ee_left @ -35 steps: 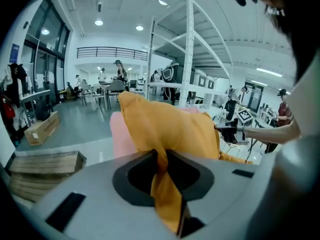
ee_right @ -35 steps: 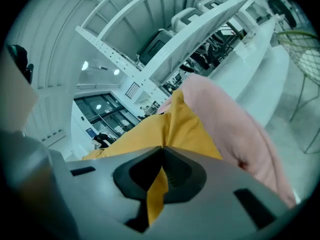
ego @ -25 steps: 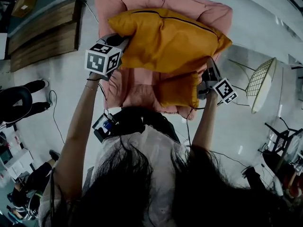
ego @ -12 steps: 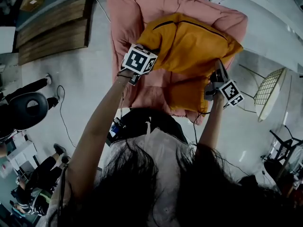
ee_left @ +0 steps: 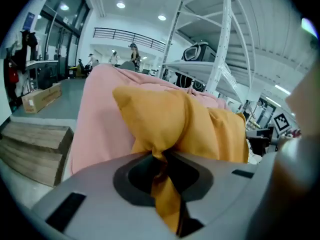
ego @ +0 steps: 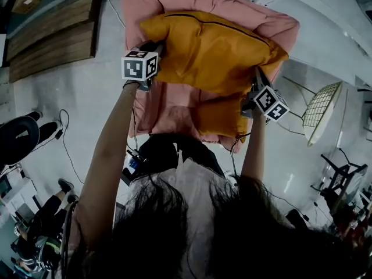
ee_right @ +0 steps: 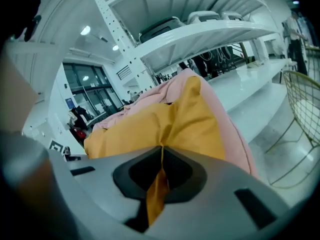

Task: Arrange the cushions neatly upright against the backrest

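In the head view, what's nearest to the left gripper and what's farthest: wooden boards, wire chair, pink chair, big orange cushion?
1. big orange cushion: pinched in the left gripper.
2. pink chair: just under the cushion.
3. wooden boards: on the floor, left.
4. wire chair: far right, beyond the pink chair.

Pale top (ego: 192,179), long dark hair (ego: 157,231), black-and-white marker cubes (ego: 140,66), grey jaws.

Orange cushion (ego: 215,51) — aloft (corners pinched) over pink chair (ego: 168,106).
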The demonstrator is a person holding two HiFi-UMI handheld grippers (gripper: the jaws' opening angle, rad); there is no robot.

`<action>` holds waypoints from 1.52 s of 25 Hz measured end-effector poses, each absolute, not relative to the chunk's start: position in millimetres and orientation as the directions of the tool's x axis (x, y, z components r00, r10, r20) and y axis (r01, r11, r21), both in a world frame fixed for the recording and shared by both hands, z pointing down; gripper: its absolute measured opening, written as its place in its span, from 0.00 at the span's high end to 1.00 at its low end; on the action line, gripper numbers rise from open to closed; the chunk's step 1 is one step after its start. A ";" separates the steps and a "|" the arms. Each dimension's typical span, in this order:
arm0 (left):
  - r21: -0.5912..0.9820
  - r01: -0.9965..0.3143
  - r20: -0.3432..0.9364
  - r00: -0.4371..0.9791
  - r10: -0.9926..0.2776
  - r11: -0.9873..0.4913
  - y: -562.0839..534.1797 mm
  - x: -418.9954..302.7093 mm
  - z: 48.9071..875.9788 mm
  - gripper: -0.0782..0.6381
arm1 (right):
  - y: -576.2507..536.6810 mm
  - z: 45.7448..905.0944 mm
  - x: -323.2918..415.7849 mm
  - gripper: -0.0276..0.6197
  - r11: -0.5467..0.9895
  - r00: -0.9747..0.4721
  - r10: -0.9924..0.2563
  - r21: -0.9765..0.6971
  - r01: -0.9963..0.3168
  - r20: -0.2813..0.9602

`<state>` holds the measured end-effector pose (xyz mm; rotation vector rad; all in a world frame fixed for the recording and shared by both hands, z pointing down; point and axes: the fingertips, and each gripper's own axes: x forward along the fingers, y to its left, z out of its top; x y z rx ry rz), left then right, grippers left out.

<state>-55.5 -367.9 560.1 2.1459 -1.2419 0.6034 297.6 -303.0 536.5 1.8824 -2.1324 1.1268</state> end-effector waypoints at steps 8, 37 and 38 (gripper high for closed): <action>0.338 -0.820 0.536 0.571 -0.622 -0.461 -392.5 -89.0 571.7 0.79 | -322.4 555.3 285.9 0.91 0.049 -0.272 -0.777 -0.376 -0.925 0.568; 0.380 -0.660 0.352 0.751 -0.559 -0.648 -200.0 -132.4 488.2 0.59 | -189.5 435.4 256.5 0.90 0.046 -0.164 -0.892 -0.278 -0.959 0.421; 0.376 -0.645 0.348 0.764 -0.544 -0.665 -188.6 -129.0 487.1 0.59 | -178.8 434.3 254.3 0.90 0.038 -0.156 -0.893 -0.276 -0.960 0.421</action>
